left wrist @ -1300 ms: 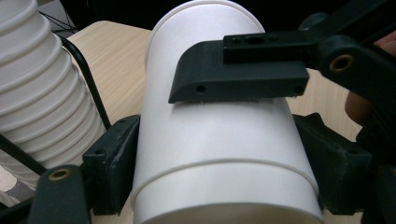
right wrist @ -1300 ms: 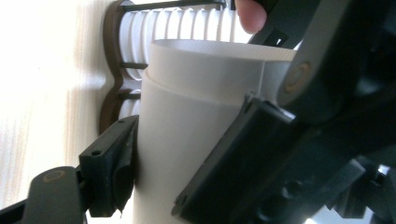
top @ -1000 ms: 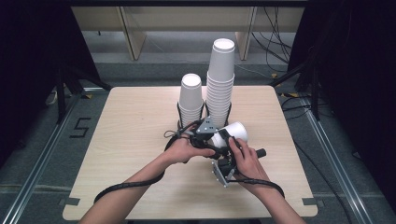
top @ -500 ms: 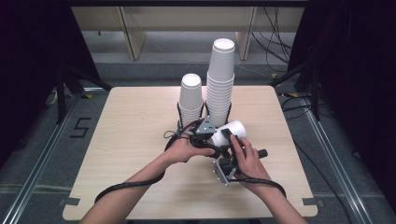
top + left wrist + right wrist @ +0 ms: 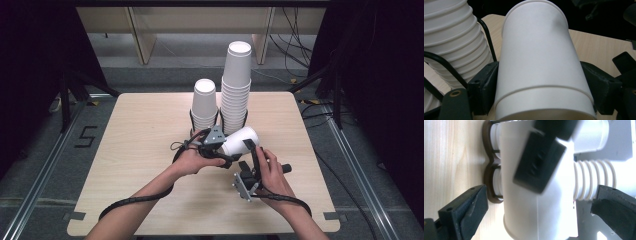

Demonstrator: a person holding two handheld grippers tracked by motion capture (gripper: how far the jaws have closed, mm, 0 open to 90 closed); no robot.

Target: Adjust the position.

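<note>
- High view: left gripper (image 5: 223, 146) clamps the paper cup (image 5: 240, 141) on its side above the table (image 5: 125, 150), just before the two cup stacks (image 5: 235, 90).
- Right gripper (image 5: 255, 157) has just opened wide, pads off the cup; keep the left grip steady while withdrawing.

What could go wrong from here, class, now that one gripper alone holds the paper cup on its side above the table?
1. The left gripper alone clamps the paper cup; its wall is already dented, so it may crush or slip.
2. The right gripper has just been opening beside the cup and could knock it.
3. The tall stack stands close and might topple.
</note>
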